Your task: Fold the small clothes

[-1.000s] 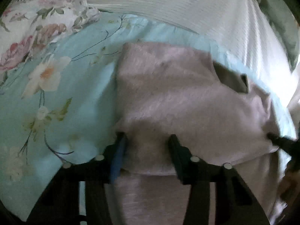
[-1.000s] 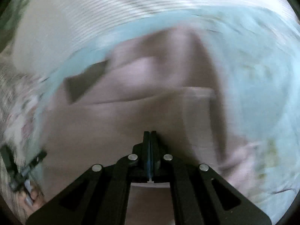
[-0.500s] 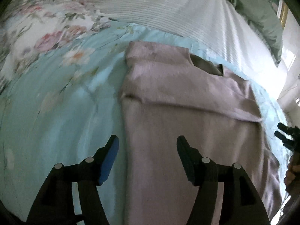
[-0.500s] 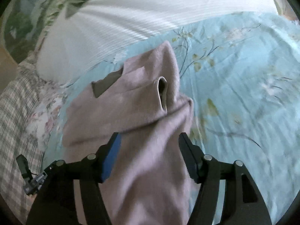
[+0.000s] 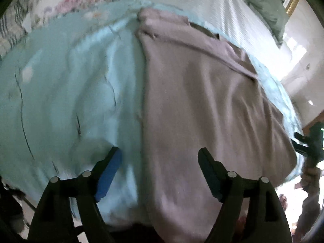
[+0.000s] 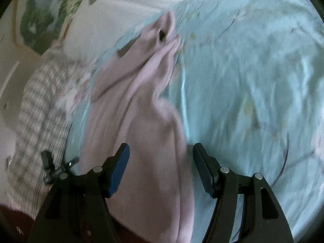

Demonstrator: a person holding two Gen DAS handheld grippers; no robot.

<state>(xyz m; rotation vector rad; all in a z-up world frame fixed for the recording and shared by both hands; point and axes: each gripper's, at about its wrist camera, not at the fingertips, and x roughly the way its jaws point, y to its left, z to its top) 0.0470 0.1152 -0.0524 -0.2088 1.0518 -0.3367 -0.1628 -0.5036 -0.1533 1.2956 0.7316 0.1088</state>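
Note:
A pale pink garment (image 5: 202,105) lies lengthwise on a light blue floral bedspread (image 5: 66,93), its far end folded over with a dark neck lining showing. My left gripper (image 5: 160,162) is open and empty, hovering over the garment's left edge near its near end. In the right wrist view the same garment (image 6: 141,125) runs away from me, rumpled, with a sleeve opening at the far end. My right gripper (image 6: 161,160) is open and empty above the garment's near right edge. The right gripper also shows at the right edge of the left wrist view (image 5: 309,141).
A white ribbed cover (image 5: 232,10) and a green pillow (image 5: 265,6) lie beyond the garment. A checked cloth (image 6: 40,109) lies left of it in the right wrist view. The bed's near edge (image 5: 121,218) is just below my left gripper.
Both grippers let go of the garment and opened. They drew back toward the near end of the garment, which now lies folded over at its far end.

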